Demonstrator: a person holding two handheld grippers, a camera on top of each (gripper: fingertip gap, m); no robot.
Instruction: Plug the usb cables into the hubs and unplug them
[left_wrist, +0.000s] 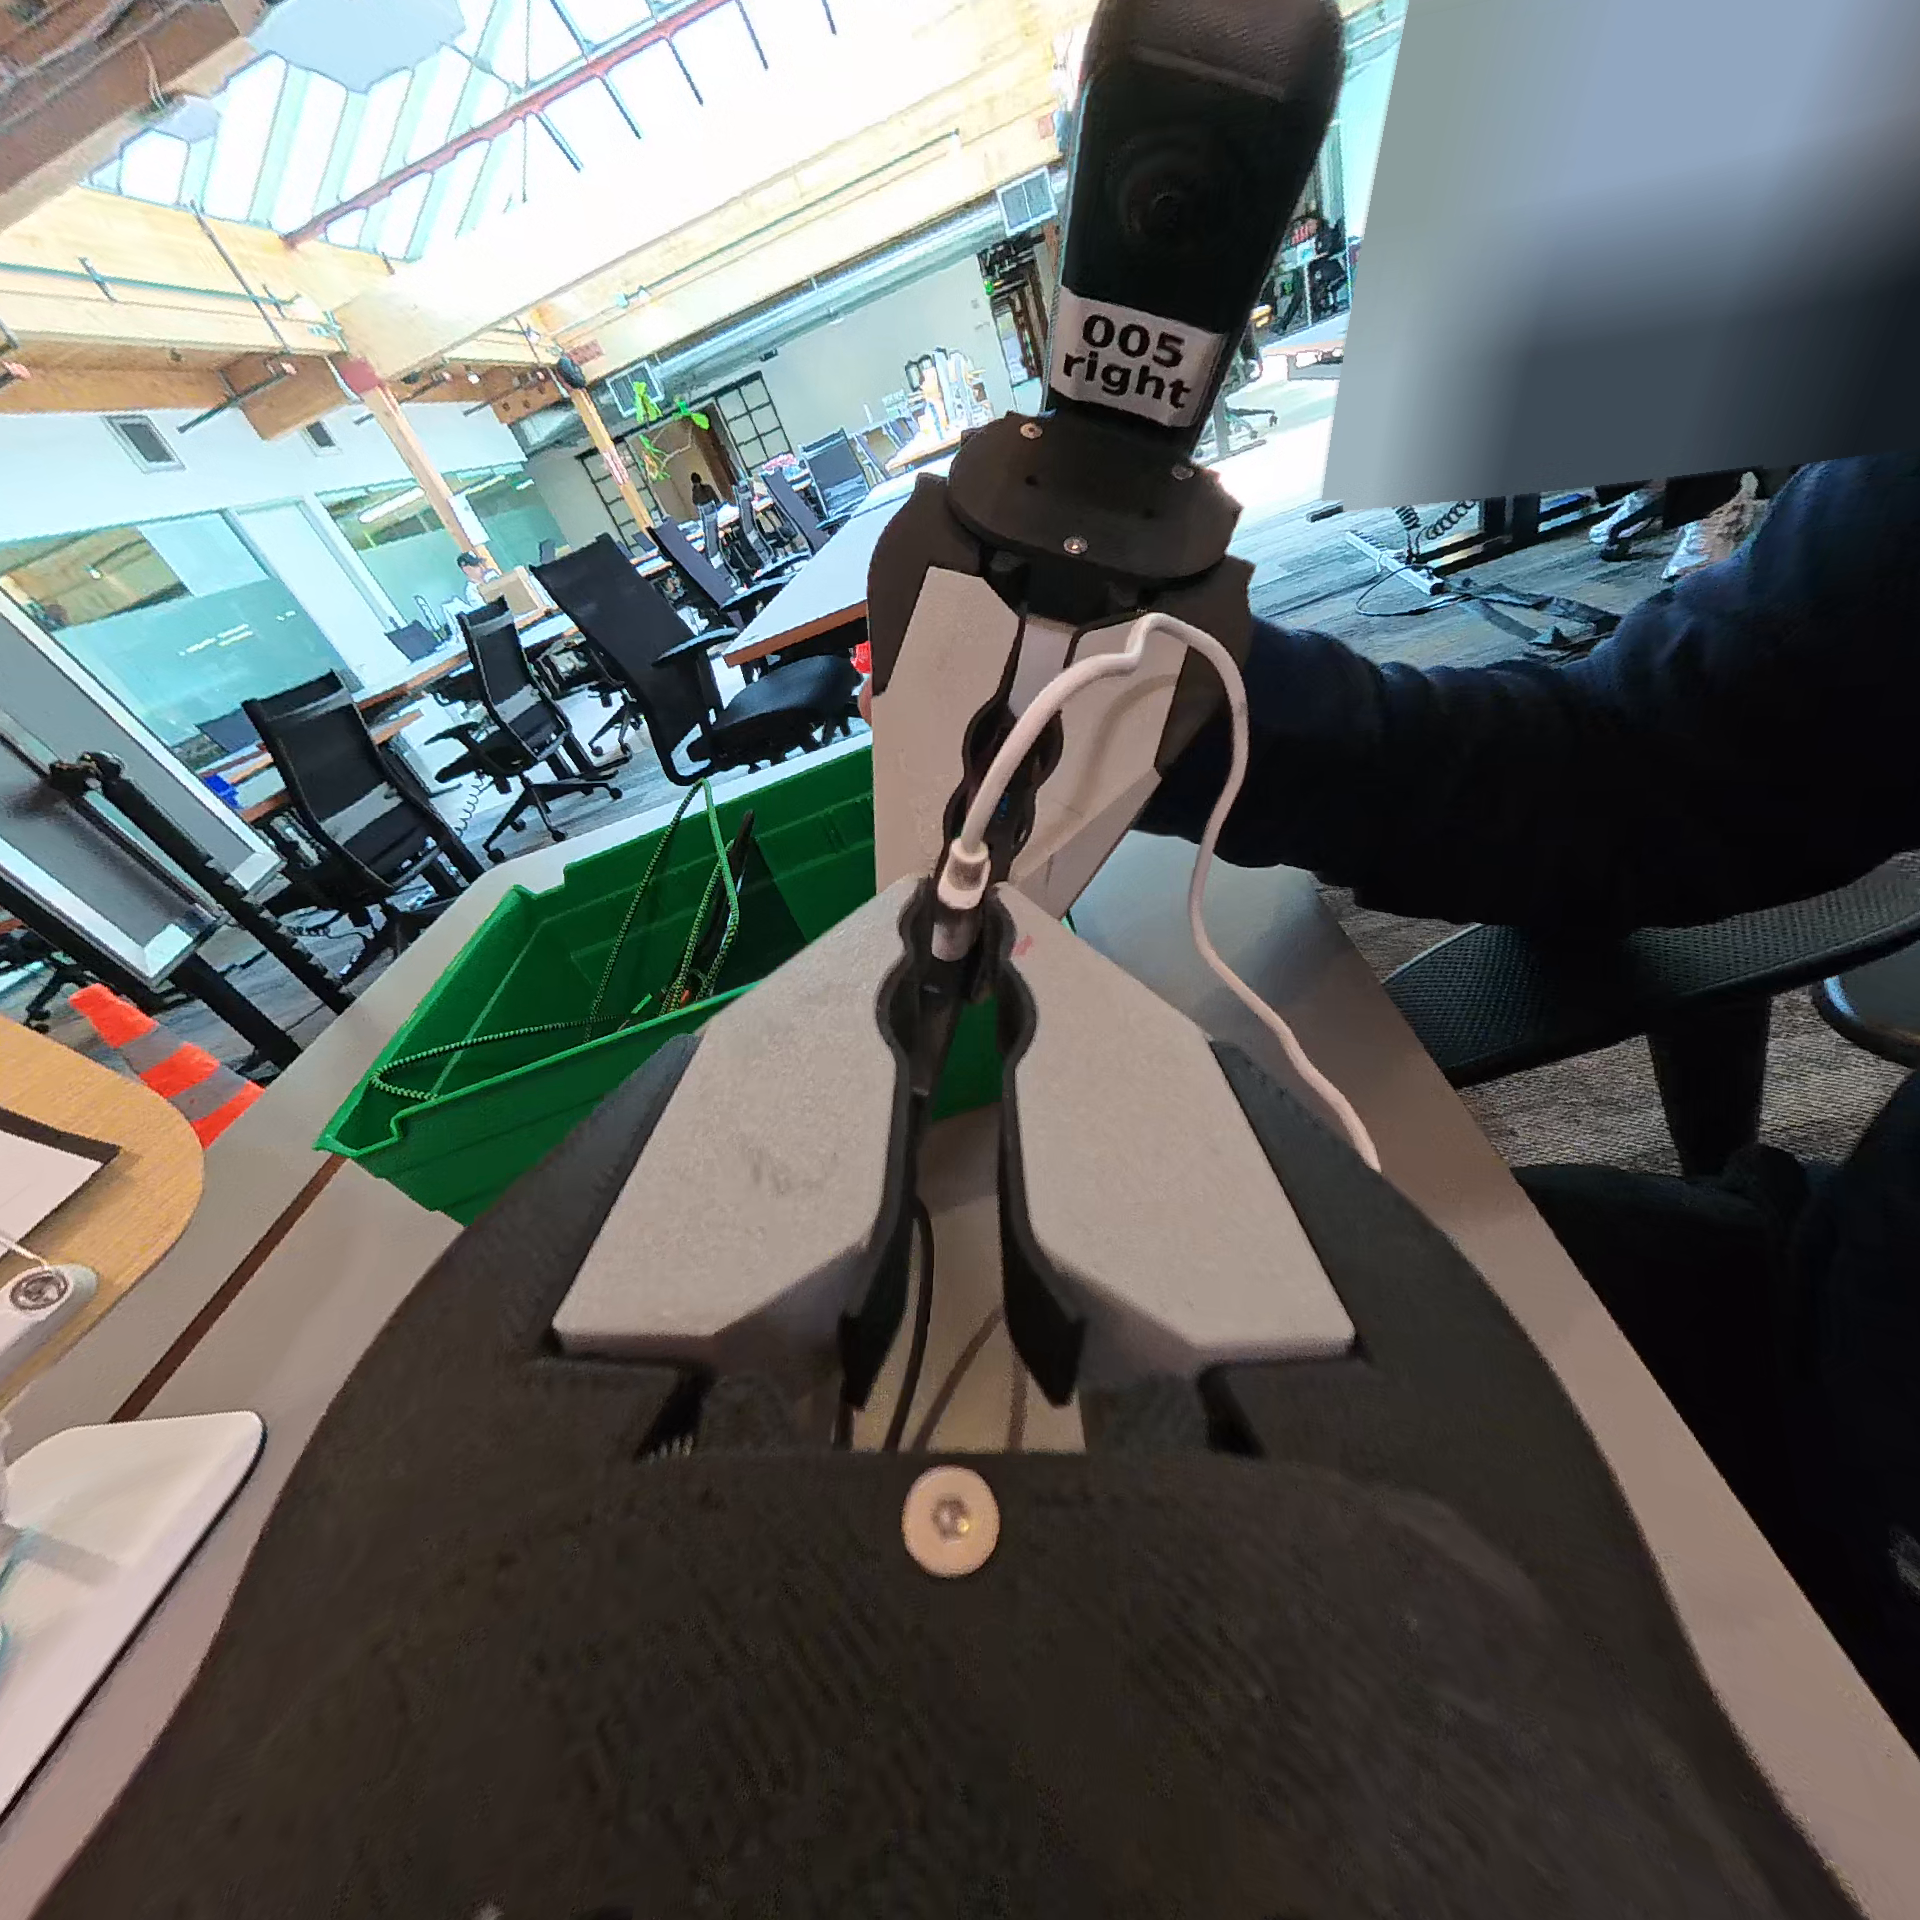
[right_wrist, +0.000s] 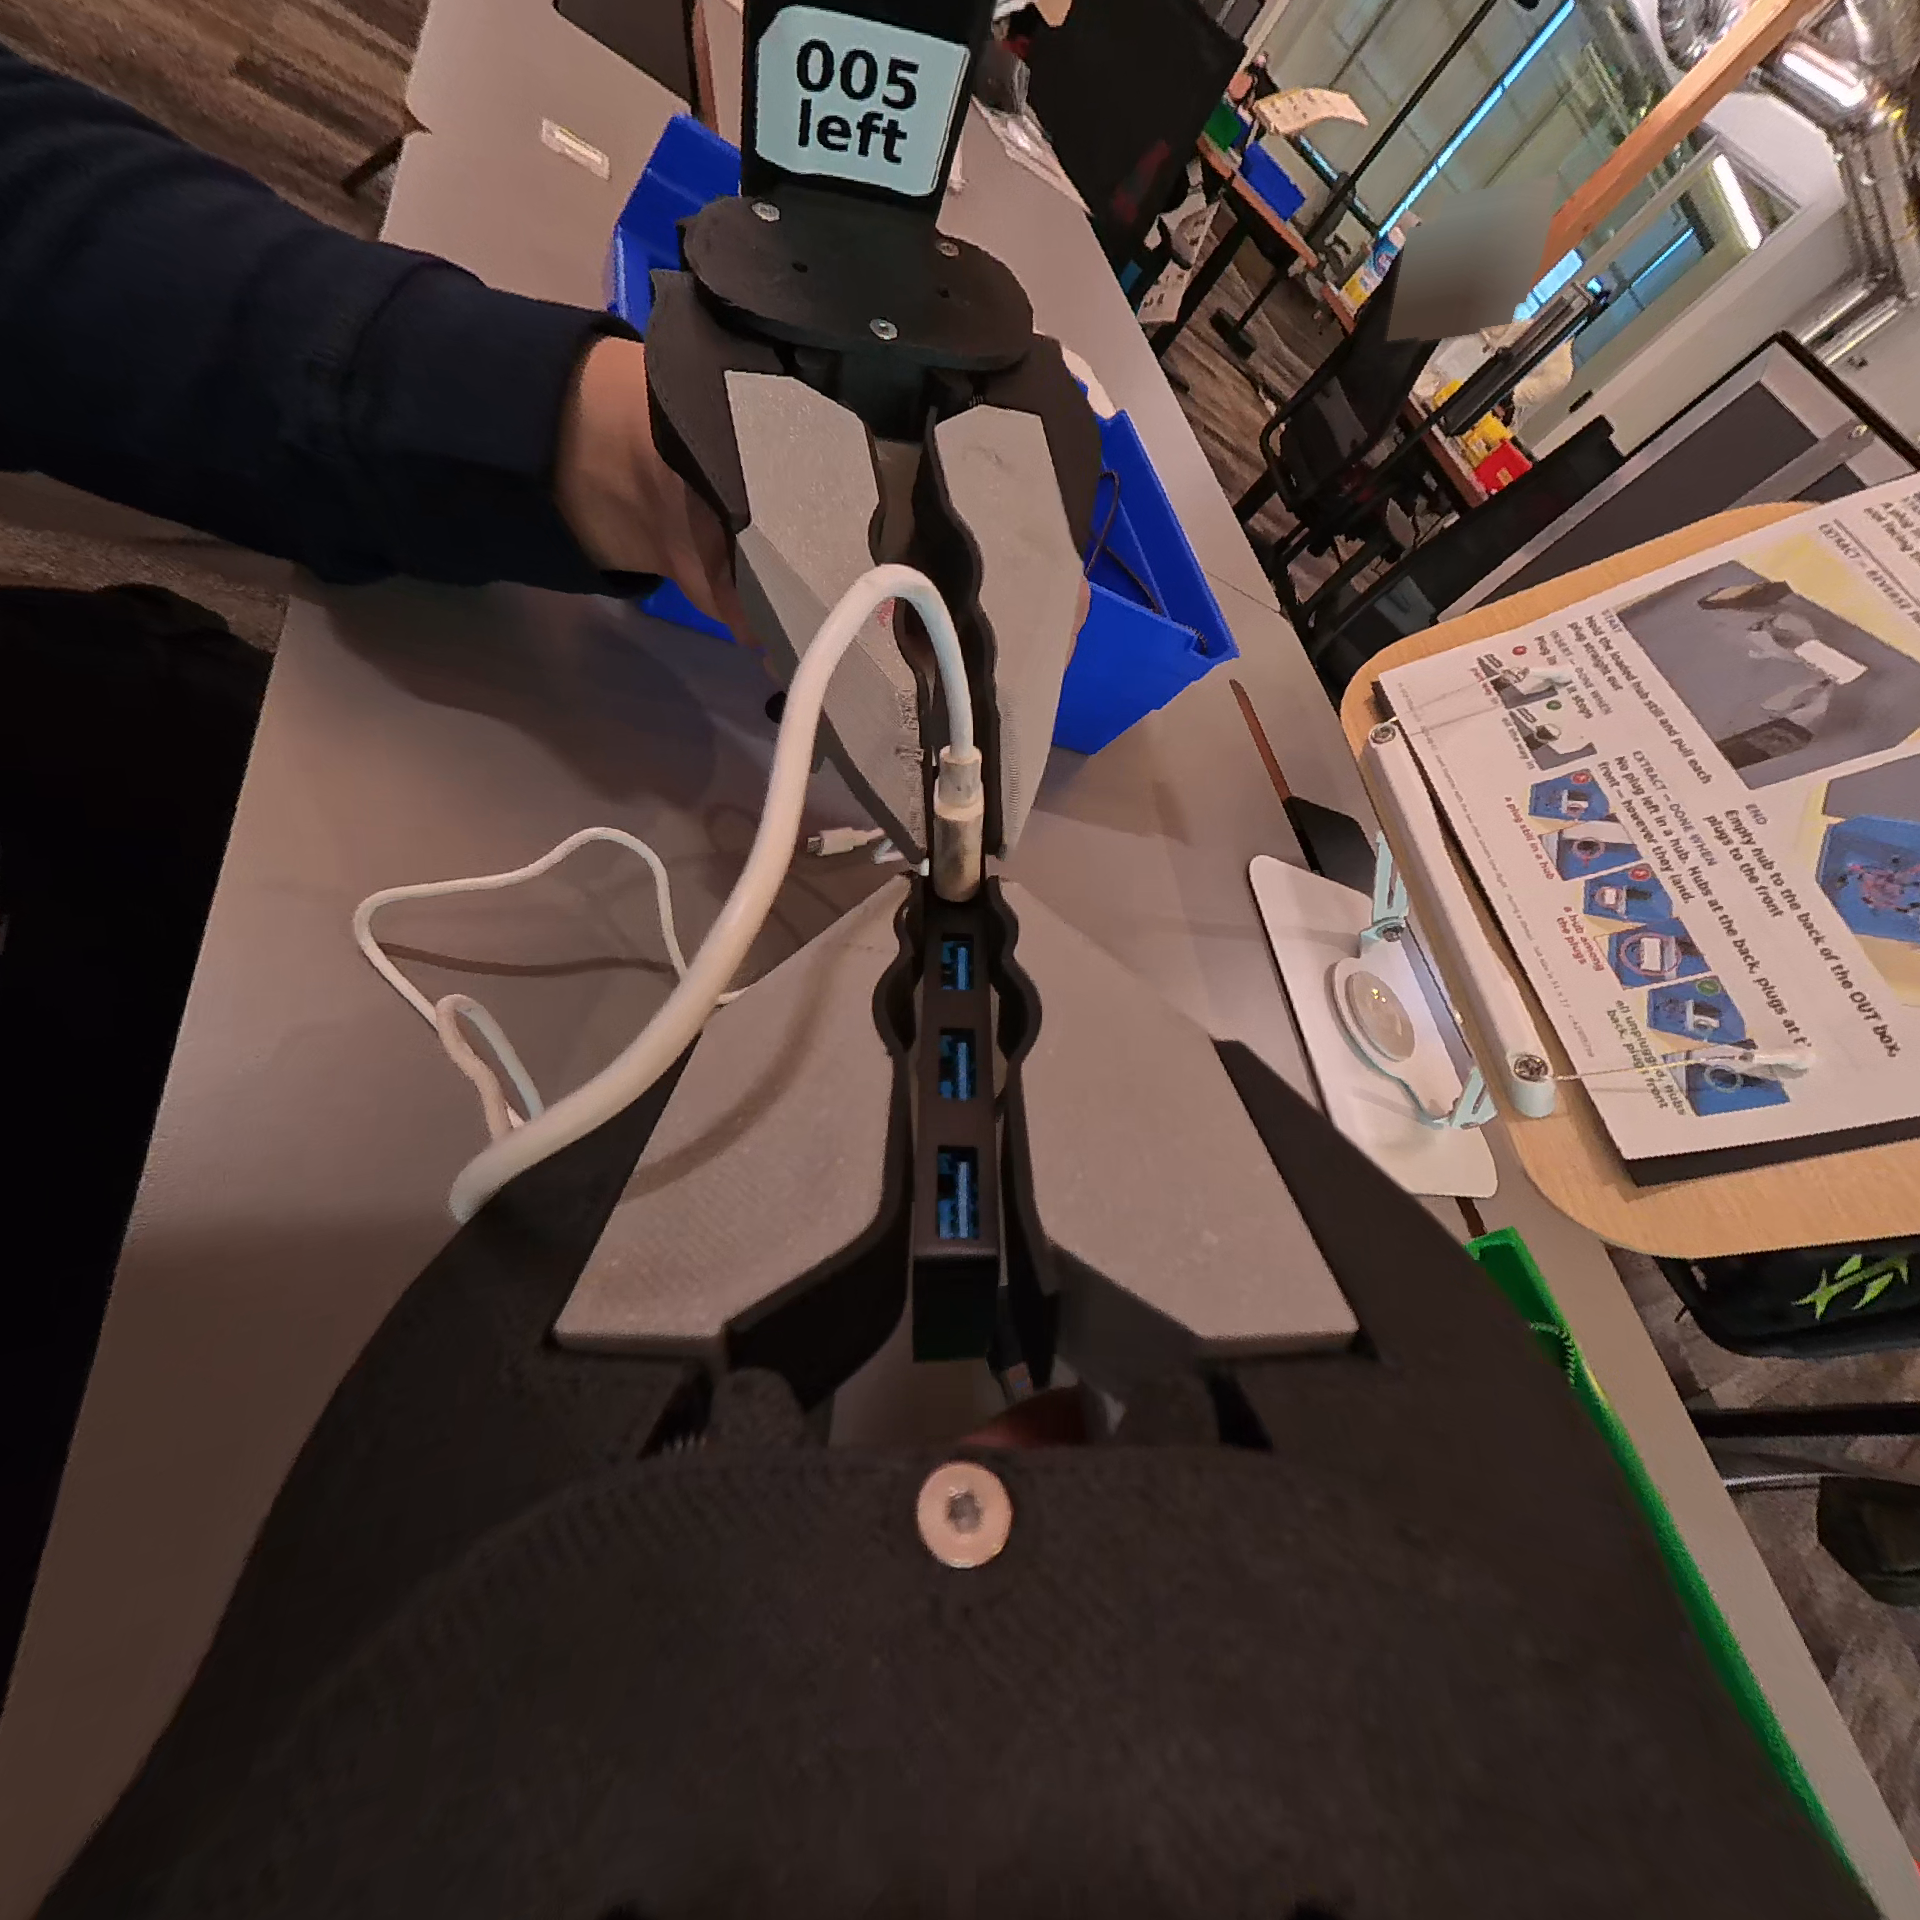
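Currently tip to tip above the grey table (right_wrist: 312, 1039), left gripper (left_wrist: 951, 920) facing right gripper (right_wrist: 956, 902). Clamped lengthwise between the right gripper's narrow fingers: a black hub (right_wrist: 956, 1143), its three blue ports turned up toward the camera. Pinched at the left gripper's fingertips, closed tight: a white plug (right_wrist: 956, 826), meeting the near end of the hub right where the two pairs of tips touch; cannot tell how deep the plug sits. Arching up from the plug, a white cable (right_wrist: 790, 748), then dropping past the right gripper's left finger, with slack looped flat on the table toward its left edge. Behind the left gripper, near the table's far edge, a blue bin (right_wrist: 1143, 623). In the left wrist view, a green bin (left_wrist: 582, 997) with braided cables inside, by the table's left edge. Beside the table's right edge, a printed sheet (right_wrist: 1714, 831) on a wooden board. Around each handle, a dark sleeve (right_wrist: 260, 343).
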